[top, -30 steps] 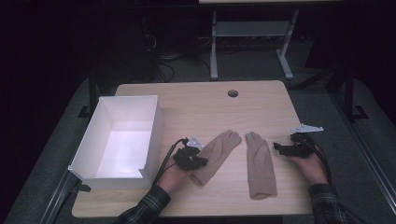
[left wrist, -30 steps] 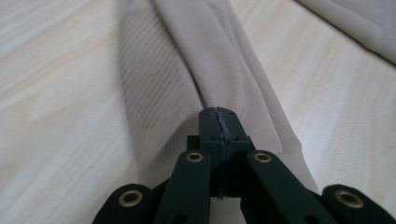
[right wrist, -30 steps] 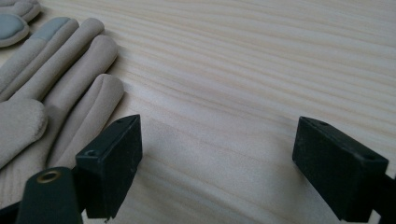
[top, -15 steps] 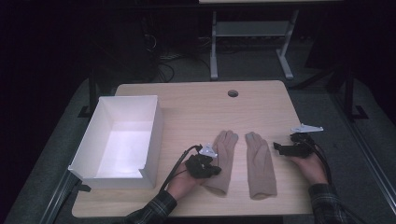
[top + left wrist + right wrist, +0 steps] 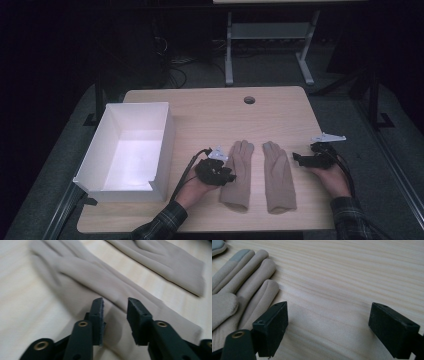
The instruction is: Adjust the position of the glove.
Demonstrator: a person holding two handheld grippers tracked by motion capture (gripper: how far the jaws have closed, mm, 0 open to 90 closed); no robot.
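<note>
Dim lab: bare desk [image 5: 210, 107], floor cables [image 5: 172, 75]

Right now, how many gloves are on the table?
2. The left glove lies flat beside the left gripper; the right glove lies flat beside it, nearer the right gripper. The white box looks empty.

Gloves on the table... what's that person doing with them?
A person sits at a wooden table with a gripper in each hand. Two beige gloves lie flat side by side, the left glove and the right glove. The left gripper is over the left glove's cuff end; its fingers have just been opening, with the cloth under them, not pinched. The right gripper rests open on bare wood beside the right glove. A white box waits at the left.
</note>
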